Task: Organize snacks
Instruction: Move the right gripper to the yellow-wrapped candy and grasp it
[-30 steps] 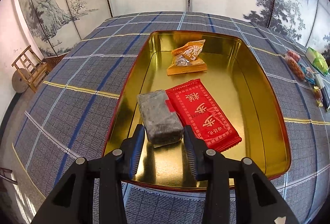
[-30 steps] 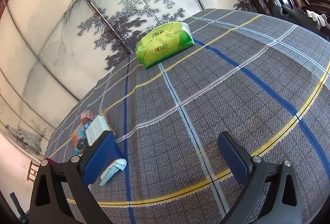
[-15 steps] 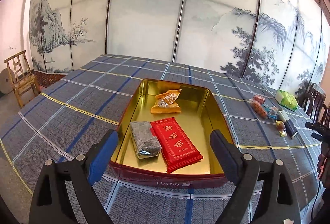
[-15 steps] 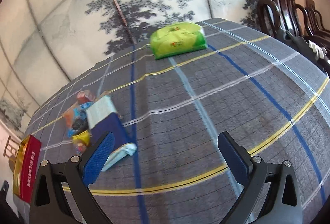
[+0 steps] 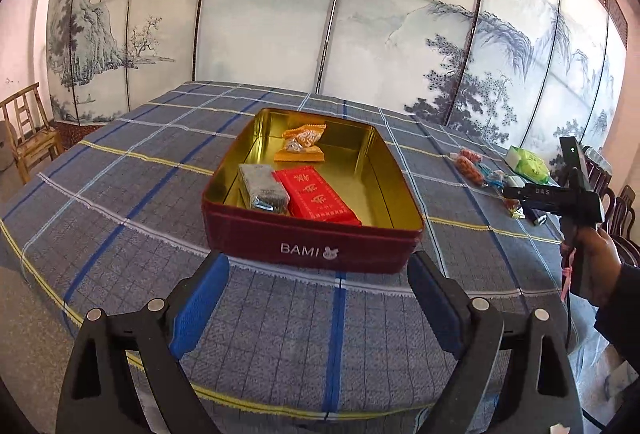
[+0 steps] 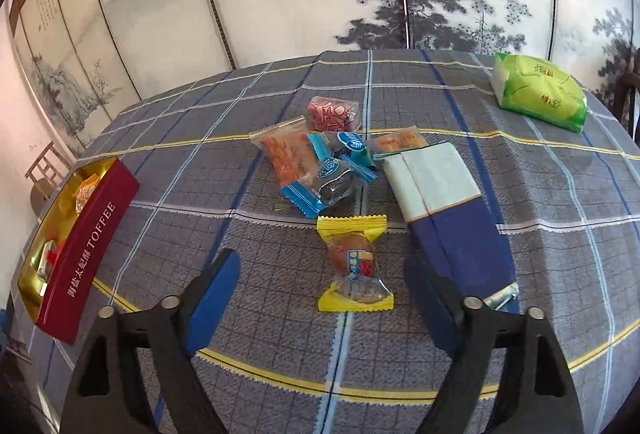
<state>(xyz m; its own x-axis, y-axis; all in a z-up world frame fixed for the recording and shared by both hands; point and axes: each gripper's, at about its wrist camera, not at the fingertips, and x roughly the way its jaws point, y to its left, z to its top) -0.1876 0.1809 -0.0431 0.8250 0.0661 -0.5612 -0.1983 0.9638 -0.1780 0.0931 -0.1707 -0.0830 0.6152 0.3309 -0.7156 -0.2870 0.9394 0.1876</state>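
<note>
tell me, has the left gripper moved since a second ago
Yes. The left gripper has backed away from the tin, out past its near wall, fingers open.

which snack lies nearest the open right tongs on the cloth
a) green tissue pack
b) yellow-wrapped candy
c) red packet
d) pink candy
b: the yellow-wrapped candy lies just ahead of the right tongs, between the open tips; the pink candy sits farther back.
</note>
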